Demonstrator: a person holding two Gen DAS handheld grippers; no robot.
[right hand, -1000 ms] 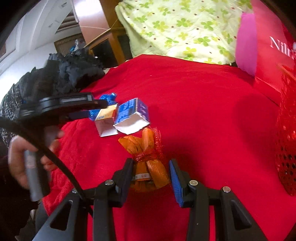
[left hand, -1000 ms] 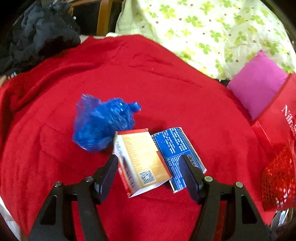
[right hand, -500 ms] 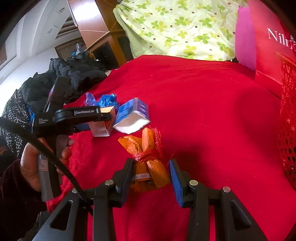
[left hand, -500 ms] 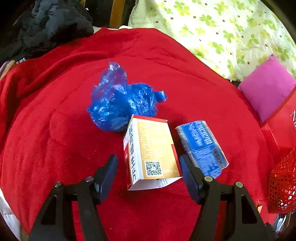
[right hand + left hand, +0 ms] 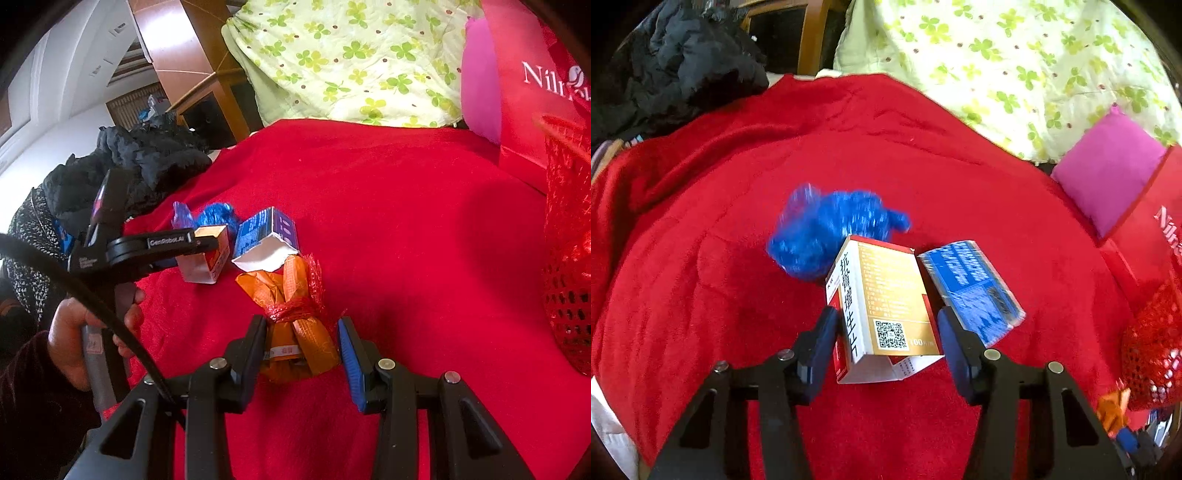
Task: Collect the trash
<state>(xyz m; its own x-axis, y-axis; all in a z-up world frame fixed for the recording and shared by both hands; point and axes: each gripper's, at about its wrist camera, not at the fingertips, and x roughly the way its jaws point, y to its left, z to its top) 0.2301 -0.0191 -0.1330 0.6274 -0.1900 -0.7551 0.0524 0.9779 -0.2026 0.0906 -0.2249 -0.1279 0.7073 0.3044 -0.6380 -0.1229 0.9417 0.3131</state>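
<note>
Closing now: the left gripper (image 5: pixel 886 325) brings its jaws in around the orange and white carton (image 5: pixel 882 306); the left pad is just at the carton's side, the right pad seems a little apart from it.
Carton position: it lies on the red blanket (image 5: pixel 701 277), between the two fingers, with its open flap toward the camera.
Behind the carton: a crumpled blue plastic bag (image 5: pixel 831 229), touching its far corner.
Right of the carton: a blue box (image 5: pixel 971 288), just beside it, tilted.
Right gripper (image 5: pixel 303 343): half spread around an orange packet wrapped in red net (image 5: pixel 295 317); the left pad touches the packet, the right pad stands apart from it.
Packet position: on the blanket, near the blue box.
Person: a hand (image 5: pixel 74 332) holds the handle of the left gripper, seen from the right wrist view.
Right edge: a red mesh basket (image 5: pixel 569 258) and a red paper bag (image 5: pixel 535 92).
Background: a pink cushion (image 5: pixel 1108 170), a clover-print quilt (image 5: pixel 1015 66), dark clothes (image 5: pixel 683 70).
</note>
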